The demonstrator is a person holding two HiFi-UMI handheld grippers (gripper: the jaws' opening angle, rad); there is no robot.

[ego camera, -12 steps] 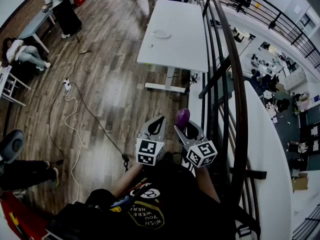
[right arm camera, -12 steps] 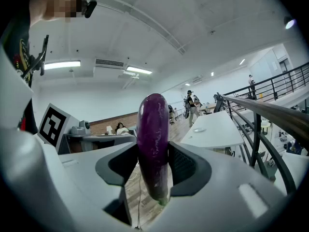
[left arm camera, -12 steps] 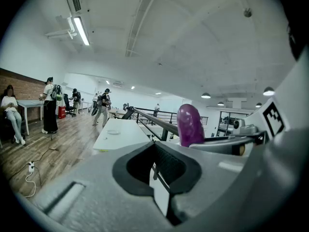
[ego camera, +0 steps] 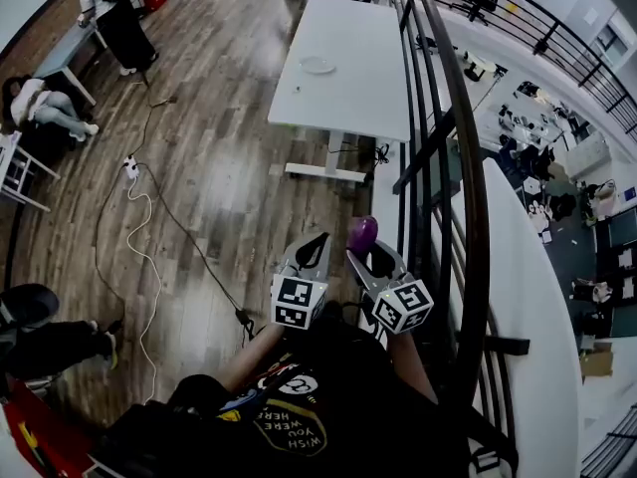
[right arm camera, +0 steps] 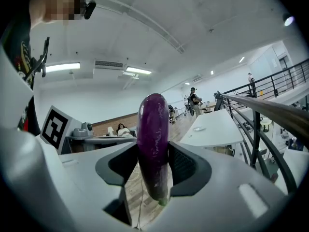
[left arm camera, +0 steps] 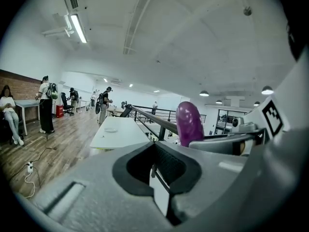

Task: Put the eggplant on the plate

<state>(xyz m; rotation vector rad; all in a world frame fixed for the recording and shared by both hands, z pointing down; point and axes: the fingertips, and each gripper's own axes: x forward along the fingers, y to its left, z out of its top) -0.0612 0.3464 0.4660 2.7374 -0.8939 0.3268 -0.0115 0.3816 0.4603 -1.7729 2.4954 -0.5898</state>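
Note:
A purple eggplant stands upright between the jaws of my right gripper, which is shut on its lower half. In the right gripper view the eggplant fills the gap of the right gripper, stem end down. My left gripper is held beside it, shut and with nothing in it. From the left gripper view the eggplant shows to the right. A small white plate lies on a white table far ahead, also seen as the plate and the plate.
A black metal railing runs close along my right. A white cable with a power strip and a black cord lie on the wooden floor to the left. A seated person and a desk are at the far left.
Both grippers keep their places side by side, and the eggplant stays in the right one. The floor and table have shifted only slightly in the head view.

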